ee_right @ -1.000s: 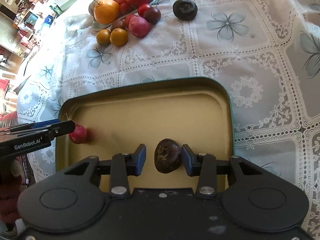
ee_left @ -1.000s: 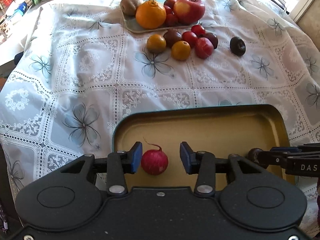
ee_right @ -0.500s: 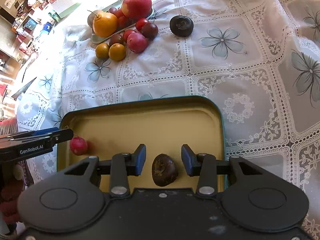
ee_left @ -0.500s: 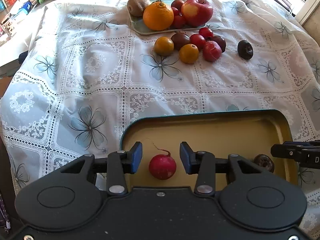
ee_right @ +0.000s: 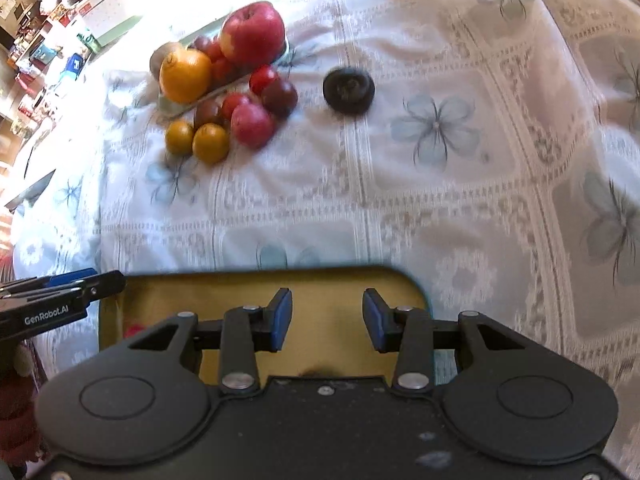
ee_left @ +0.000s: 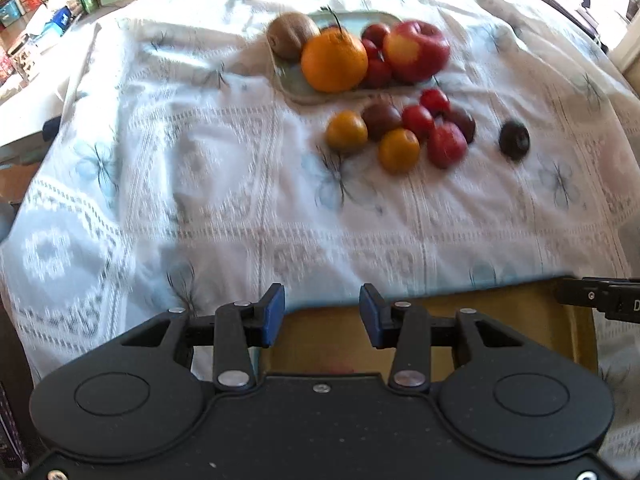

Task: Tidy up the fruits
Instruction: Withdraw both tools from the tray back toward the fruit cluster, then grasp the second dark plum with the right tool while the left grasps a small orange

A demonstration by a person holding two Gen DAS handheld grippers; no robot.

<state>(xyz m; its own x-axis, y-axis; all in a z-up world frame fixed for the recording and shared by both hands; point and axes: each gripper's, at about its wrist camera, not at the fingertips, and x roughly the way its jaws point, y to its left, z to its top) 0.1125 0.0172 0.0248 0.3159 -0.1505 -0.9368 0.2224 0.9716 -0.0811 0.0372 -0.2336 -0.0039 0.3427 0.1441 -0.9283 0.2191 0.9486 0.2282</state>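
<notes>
Barely started imo. Both tools, left tool (ee_left: 322,316) and right tool (ee_right: 327,319), hang released and empty over the yellow tray (ee_right: 340,280). Only a red sliver (ee_right: 134,330) shows inside; loose small fruits (ee_left: 400,130) sit on the worktop's tablecloth (ee_left: 200,168).

Both wrist views look steeply down, side by side, sharing the somewhat blurred fruit pile (ee_left: 400,132) and yellow tray (ee_right: 160,292)

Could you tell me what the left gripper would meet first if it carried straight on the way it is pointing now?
Probably the far rim of the yellow tray or the tablecloth just past it. The left gripper is open and empty; the loose fruit lies well beyond. Depth is uncertain.
</notes>
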